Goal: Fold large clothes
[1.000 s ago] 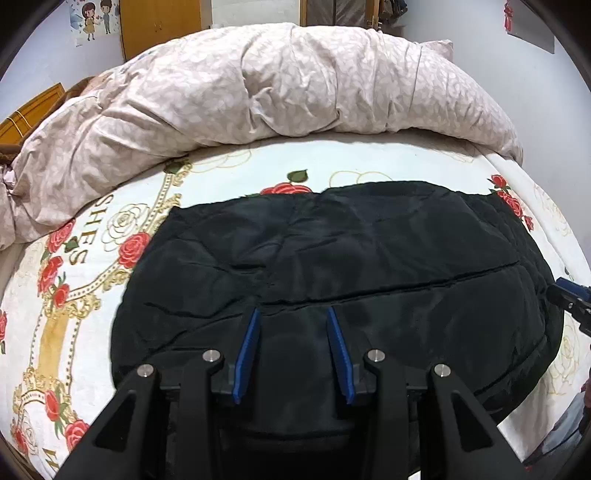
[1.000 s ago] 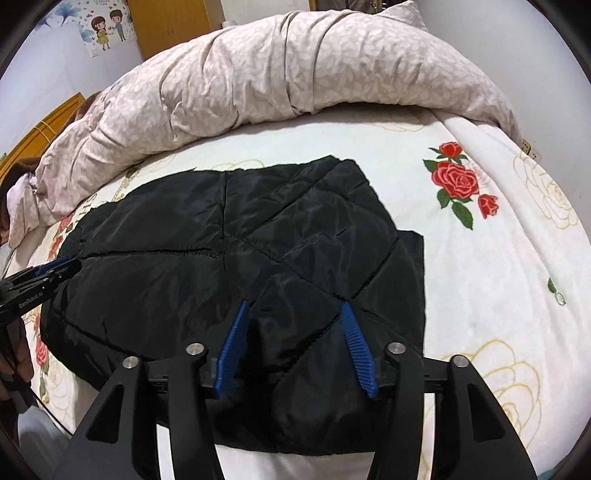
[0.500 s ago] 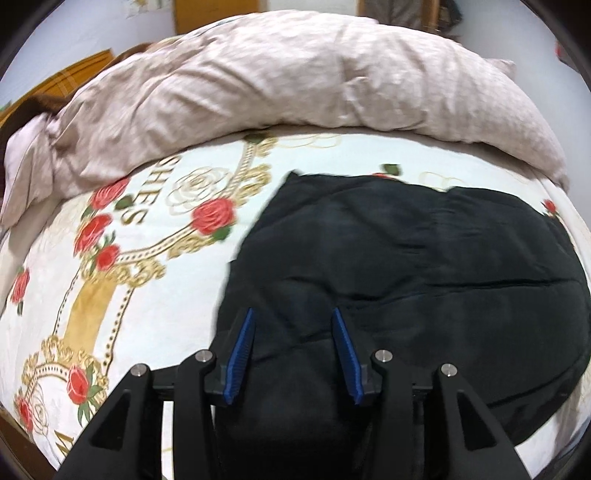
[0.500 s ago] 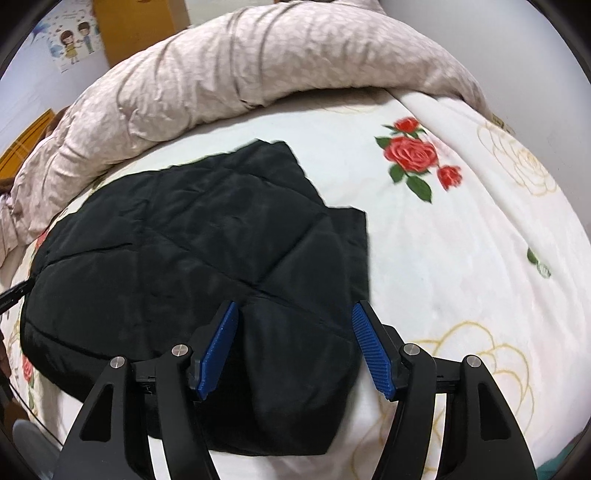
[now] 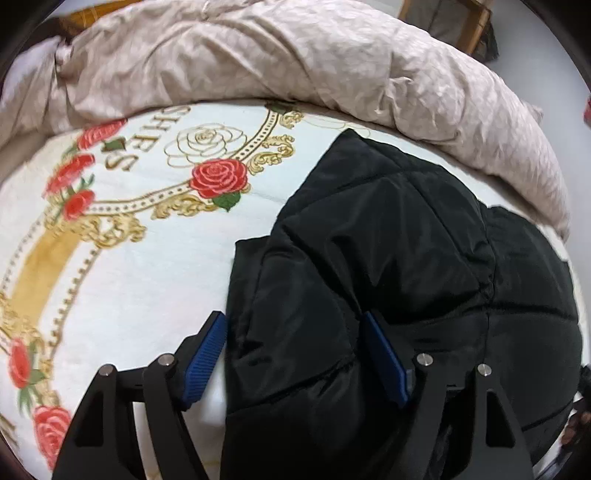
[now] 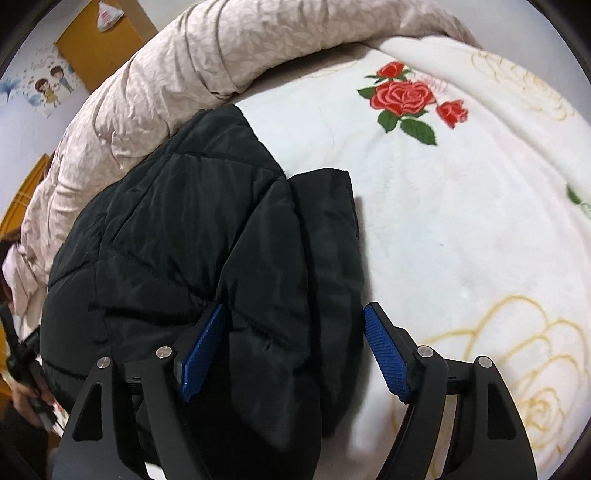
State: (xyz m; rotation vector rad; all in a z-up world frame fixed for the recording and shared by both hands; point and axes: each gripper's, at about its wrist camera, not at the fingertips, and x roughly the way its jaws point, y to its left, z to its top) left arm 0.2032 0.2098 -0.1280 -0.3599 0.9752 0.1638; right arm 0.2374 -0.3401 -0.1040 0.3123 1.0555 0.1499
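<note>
A black quilted puffer jacket (image 5: pixel 406 266) lies folded on the rose-print bed sheet (image 5: pixel 122 280). My left gripper (image 5: pixel 295 332) is open, its blue-padded jaws straddling the jacket's left edge, holding nothing. In the right wrist view the jacket (image 6: pixel 192 236) fills the left half. My right gripper (image 6: pixel 295 326) is open wide over the jacket's right edge, with a flat flap of the jacket (image 6: pixel 328 229) lying between the jaws. The right pad (image 6: pixel 384 350) is over bare sheet.
A bunched beige duvet (image 5: pixel 295 62) runs along the far side of the bed and shows in the right wrist view (image 6: pixel 207 62). A wooden chair (image 5: pixel 465 22) stands behind it. The sheet (image 6: pixel 461 221) extends right of the jacket. A yellow door (image 6: pixel 107 40) is at the back left.
Both grippers have moved outward to the jacket's two side edges and opened wider. The left view swung left, the right view swung right. The jacket lies as before.
</note>
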